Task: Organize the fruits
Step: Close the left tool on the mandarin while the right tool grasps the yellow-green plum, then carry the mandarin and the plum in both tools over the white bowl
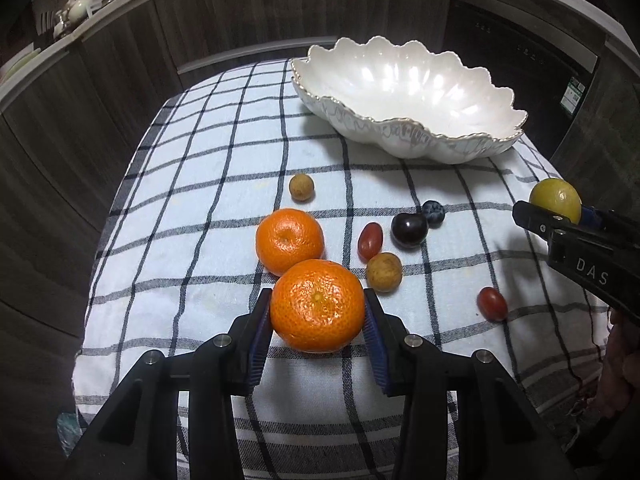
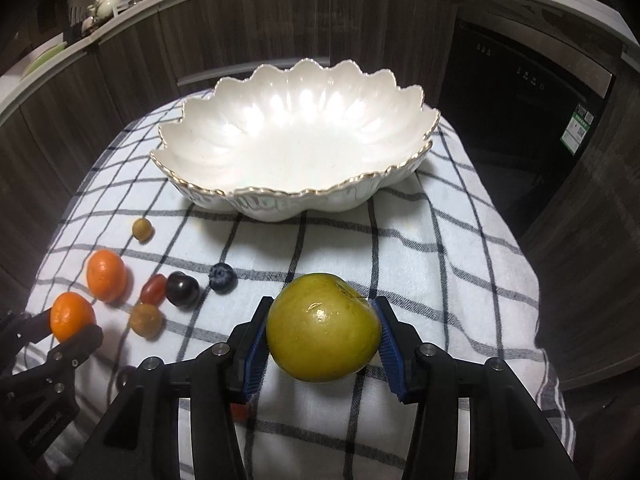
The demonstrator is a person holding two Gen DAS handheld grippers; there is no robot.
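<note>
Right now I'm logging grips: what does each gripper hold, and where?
Left gripper pinches a mandarin across its opposite sides. Right gripper pinches a yellow-green apple across its sides.

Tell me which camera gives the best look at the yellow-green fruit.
The right wrist view. There the yellow-green fruit fills the near centre, clamped in the right gripper, with its skin and stem dimple clear. In the left wrist view the same fruit is small at the right edge, its lower part hidden behind the gripper.
</note>
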